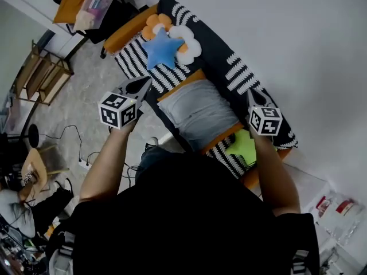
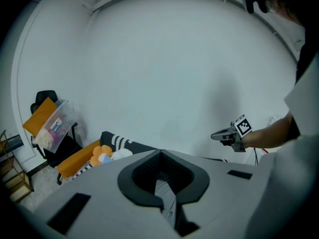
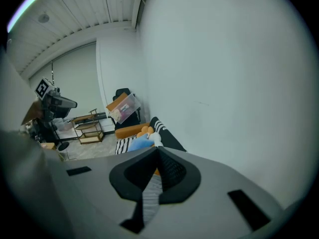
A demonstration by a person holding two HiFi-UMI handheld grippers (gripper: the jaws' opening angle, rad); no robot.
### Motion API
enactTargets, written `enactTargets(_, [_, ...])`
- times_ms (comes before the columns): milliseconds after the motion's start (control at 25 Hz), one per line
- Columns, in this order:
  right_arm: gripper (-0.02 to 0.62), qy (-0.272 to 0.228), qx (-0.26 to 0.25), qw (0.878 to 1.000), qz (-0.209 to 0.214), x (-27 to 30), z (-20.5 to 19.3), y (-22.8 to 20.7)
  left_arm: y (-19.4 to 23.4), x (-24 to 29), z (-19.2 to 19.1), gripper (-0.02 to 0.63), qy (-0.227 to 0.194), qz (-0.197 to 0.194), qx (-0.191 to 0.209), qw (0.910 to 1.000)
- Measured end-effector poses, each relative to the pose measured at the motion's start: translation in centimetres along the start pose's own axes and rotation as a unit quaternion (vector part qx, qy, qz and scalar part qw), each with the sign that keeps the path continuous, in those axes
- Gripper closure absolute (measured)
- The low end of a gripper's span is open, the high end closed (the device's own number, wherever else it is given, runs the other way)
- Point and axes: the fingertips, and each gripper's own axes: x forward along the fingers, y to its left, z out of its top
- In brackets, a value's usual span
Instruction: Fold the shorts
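While the person stood over the couch [image 1: 252, 67] in the head view, the grey shorts [image 1: 198, 112] lay spread flat on its black-and-white striped cover, pretty much dead center of the frame. The left gripper [image 1: 144, 83] hung just off their left side with its jaws pressed together. The right gripper [image 1: 250, 94] sat at their right edge, jaws closed too (each gripper view showed only a thin slit with grey behind it). Couldn't tell how high above the fabric either one was. A blue star pillow [image 1: 162, 49] and a flower cushion [image 1: 190, 48] sat above the shorts, and something bright green [image 1: 243, 145] lay at their lower right.
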Motion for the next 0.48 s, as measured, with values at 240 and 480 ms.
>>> enactTargets(240, [0.586, 0.024, -0.024, 0.998, 0.054, 3.0, -1.2, 1.0, 1.1, -1.6, -1.8, 0.589, -0.008, 0.044, -0.035, 0.9984])
enactTargets(480, [0.586, 0.041, -0.042, 0.995, 0.081, 6.2, -1.9, 2.0, 3.2, -2.3, -4.1, 0.589, 0.007, 0.072, -0.049, 0.9962])
